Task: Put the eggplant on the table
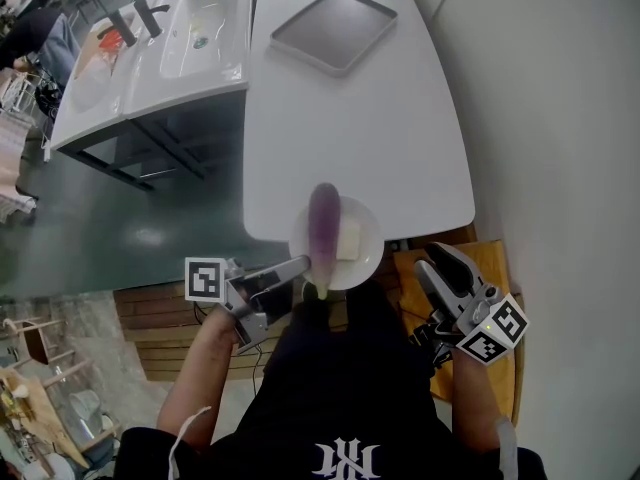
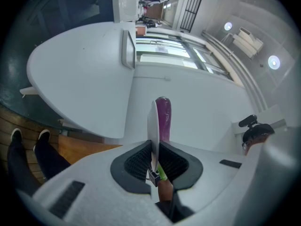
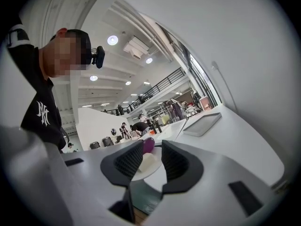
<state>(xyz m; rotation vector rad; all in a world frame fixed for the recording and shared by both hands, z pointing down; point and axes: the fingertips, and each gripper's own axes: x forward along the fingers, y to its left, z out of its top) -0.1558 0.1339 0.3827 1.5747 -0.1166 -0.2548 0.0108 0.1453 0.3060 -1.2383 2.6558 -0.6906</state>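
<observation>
A purple eggplant (image 1: pixel 324 223) lies on a round white plate (image 1: pixel 366 260) beside a white block (image 1: pixel 348 240). The plate is at the near edge of the white table (image 1: pixel 350 128). My left gripper (image 1: pixel 303 266) is shut on the plate's near rim. In the left gripper view the plate (image 2: pixel 153 121) runs edge-on between the jaws of that gripper (image 2: pixel 155 150), with the eggplant (image 2: pixel 163 119) just behind it. My right gripper (image 1: pixel 440 263) is open and empty, off to the right of the plate. Past the jaws of the right gripper (image 3: pixel 152 160), the eggplant (image 3: pixel 148 145) shows farther off.
A grey tray (image 1: pixel 333 28) lies at the table's far end. A white double sink unit (image 1: pixel 200 28) stands to the left across a dark floor gap. A wooden seat (image 1: pixel 480 268) is under my right gripper. The person's dark-clothed body fills the bottom of the head view.
</observation>
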